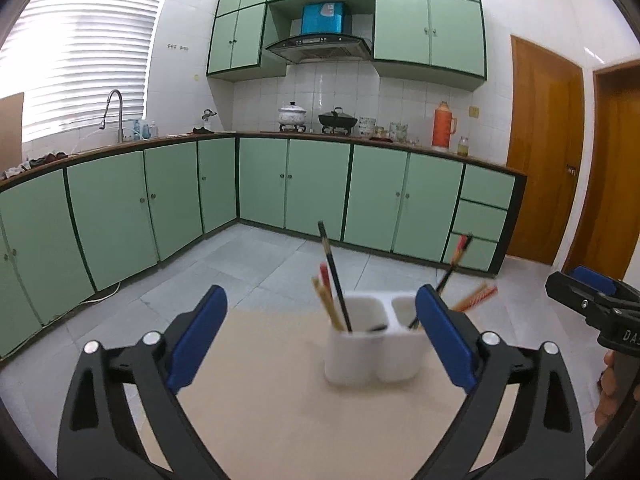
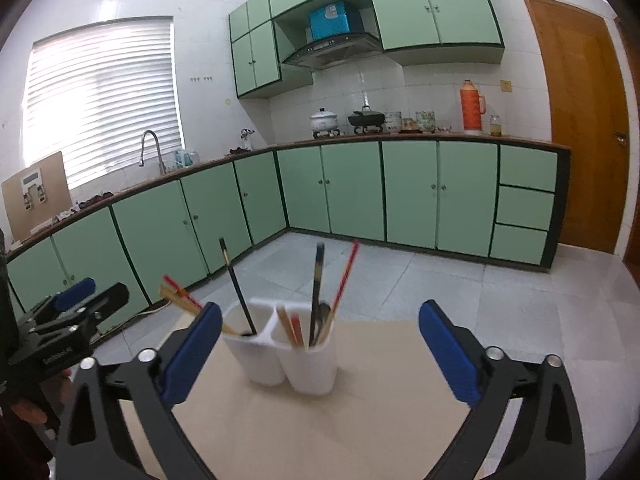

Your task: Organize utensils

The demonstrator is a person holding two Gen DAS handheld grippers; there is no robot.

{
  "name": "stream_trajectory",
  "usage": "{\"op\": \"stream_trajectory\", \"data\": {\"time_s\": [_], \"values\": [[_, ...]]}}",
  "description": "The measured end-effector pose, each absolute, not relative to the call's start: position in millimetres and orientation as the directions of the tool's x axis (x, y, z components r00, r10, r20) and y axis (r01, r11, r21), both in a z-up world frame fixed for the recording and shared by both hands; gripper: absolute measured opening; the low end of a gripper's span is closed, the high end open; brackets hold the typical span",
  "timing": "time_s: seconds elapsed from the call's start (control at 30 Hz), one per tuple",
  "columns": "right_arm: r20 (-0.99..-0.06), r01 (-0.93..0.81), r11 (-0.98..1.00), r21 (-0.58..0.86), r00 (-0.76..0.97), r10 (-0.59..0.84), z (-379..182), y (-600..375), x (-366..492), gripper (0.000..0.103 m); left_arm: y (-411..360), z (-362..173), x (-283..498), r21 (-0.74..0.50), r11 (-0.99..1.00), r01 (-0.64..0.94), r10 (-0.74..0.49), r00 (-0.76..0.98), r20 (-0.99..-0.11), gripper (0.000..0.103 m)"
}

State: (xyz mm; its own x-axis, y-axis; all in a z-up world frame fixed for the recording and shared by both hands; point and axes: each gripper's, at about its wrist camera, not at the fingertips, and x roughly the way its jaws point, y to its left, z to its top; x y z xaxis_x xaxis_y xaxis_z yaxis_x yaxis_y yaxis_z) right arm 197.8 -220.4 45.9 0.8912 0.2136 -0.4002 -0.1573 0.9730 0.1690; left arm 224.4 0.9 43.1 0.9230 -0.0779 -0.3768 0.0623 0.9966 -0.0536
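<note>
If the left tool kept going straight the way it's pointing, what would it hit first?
Probably the white two-part holder with chopsticks standing on the table. It sits just right of centre between the open left tool, though depth is hard to judge.

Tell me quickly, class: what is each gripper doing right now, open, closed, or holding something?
Left gripper: open, holding nothing; the white holder stands ahead between its fingers, untouched.
Right gripper: open, holding nothing.
</note>
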Motion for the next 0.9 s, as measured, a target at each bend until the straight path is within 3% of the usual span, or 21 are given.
{"op": "stream_trajectory", "data": {"time_s": [0.47,0.9], "values": [[-0.480,-0.157,0.972,0.176,0.848,0.224,17,-210,144,0.097,-5,32,160,-0.010,0.996,0.093,-0.088,0.890,-0.448,0.097],[-0.443,-0.190,0.962,0.197,0.858,0.260,42,-205,109,0.097,-12,49,124,-0.006,0.993,0.118,-0.109,0.898,-0.427,0.097]]}}
